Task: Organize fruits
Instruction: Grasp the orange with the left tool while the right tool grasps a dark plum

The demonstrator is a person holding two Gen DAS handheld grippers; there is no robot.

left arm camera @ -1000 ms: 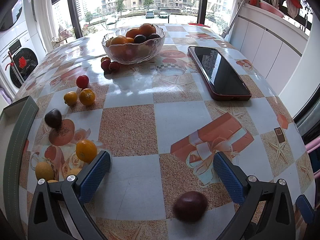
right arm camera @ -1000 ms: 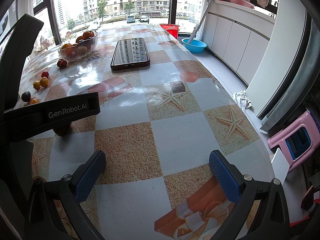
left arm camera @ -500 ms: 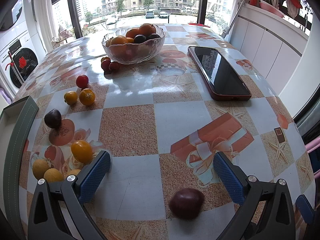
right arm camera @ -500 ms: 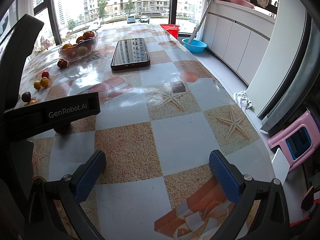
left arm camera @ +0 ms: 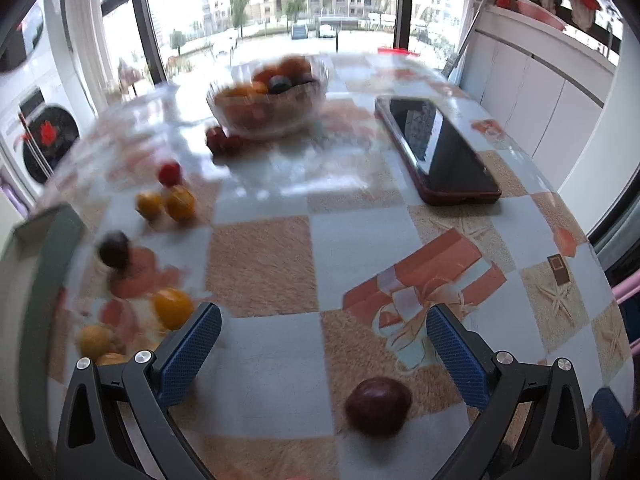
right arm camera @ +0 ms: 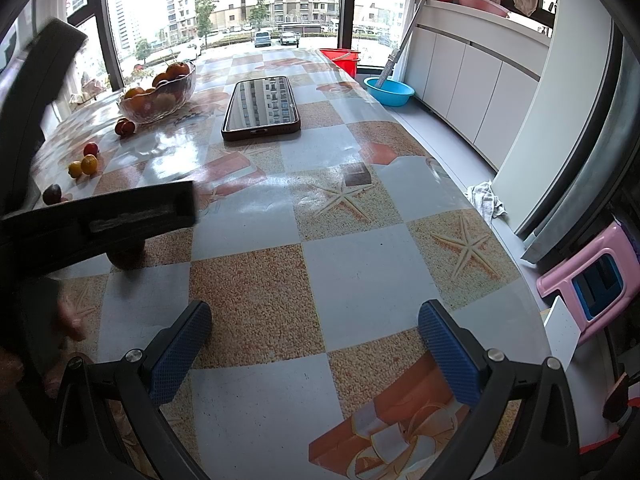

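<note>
Left wrist view: your left gripper (left arm camera: pixel 322 350) is spread wide with nothing between its blue pads (left arm camera: pixel 188 354). A dark red plum (left arm camera: pixel 378 406) lies on the tablecloth (left arm camera: pixel 260 264) at 6 o'clock, between the two fingers and nearer the right one, touching neither. The glass bowl (left arm camera: pixel 268 100) of fruit stands at 12 o'clock; two small red fruits (left arm camera: pixel 222 140) sit just beside its base at 11 o'clock. Along the 9 to 10 o'clock side lie a red fruit (left arm camera: pixel 169 173), two yellow-orange fruits (left arm camera: pixel 166 203) and a dark plum (left arm camera: pixel 114 254). An orange fruit (left arm camera: pixel 173 307) rests just beside the left fingertip at 8 o'clock. A phone (left arm camera: pixel 438 154) lies flat at 1 o'clock. The far half of this view is motion-blurred.

Right wrist view: your right gripper (right arm camera: pixel 314 346) is also fully spread and empty, above bare tablecloth. The other gripper's black body (right arm camera: pixel 100 224) crosses at 9 o'clock, with the dark red plum partly hidden under it. The bowl stands at 11 o'clock, the phone at 12 o'clock. A blue basin (right arm camera: pixel 390 91) sits on the floor at 1 o'clock, a pink stool (right arm camera: pixel 588 284) at 3 o'clock.
</note>
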